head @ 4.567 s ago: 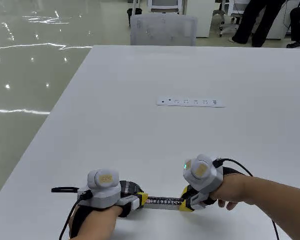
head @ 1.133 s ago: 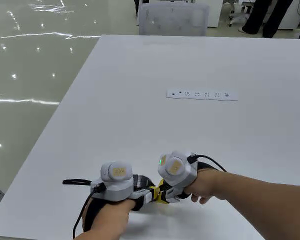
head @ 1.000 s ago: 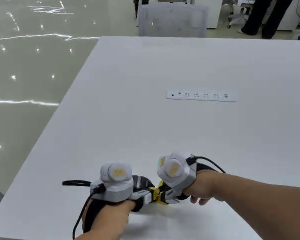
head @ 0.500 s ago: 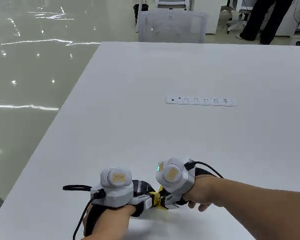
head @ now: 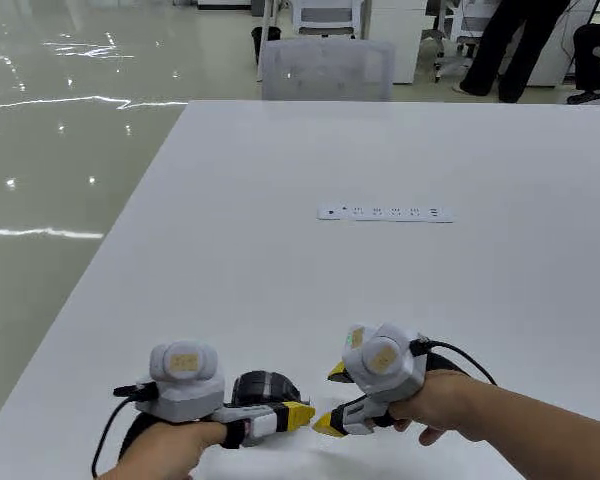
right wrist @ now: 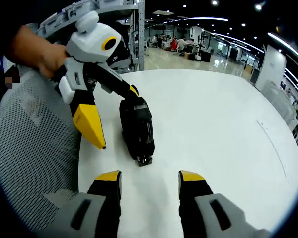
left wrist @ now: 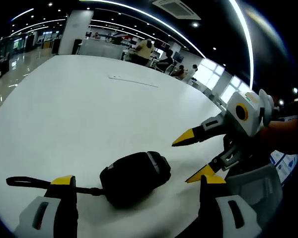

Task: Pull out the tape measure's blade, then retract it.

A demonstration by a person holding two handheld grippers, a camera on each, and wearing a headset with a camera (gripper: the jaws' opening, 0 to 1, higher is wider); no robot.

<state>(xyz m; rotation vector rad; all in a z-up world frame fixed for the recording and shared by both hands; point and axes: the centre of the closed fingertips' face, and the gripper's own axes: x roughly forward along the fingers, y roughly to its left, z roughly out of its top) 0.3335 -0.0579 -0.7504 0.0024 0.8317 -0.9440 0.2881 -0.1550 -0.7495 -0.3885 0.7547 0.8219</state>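
Note:
A black tape measure lies on the white table near its front edge, blade fully in, its hook facing my right gripper. Its black wrist strap trails off to the side. My left gripper is open, its jaws standing on either side of the tape measure without pressing it. My right gripper is open too, a short way right of the case, with nothing between its yellow fingertips. In the right gripper view the tape measure lies just ahead of the right gripper.
A white power strip lies at the table's middle. A grey chair stands at the far edge, with people behind it. The table's left edge drops to a shiny floor.
The drawn-out blade seen between the grippers earlier is back inside the case. Both grippers, which were pressed together at the tape measure, have opened, and the right one has drawn back to the right.

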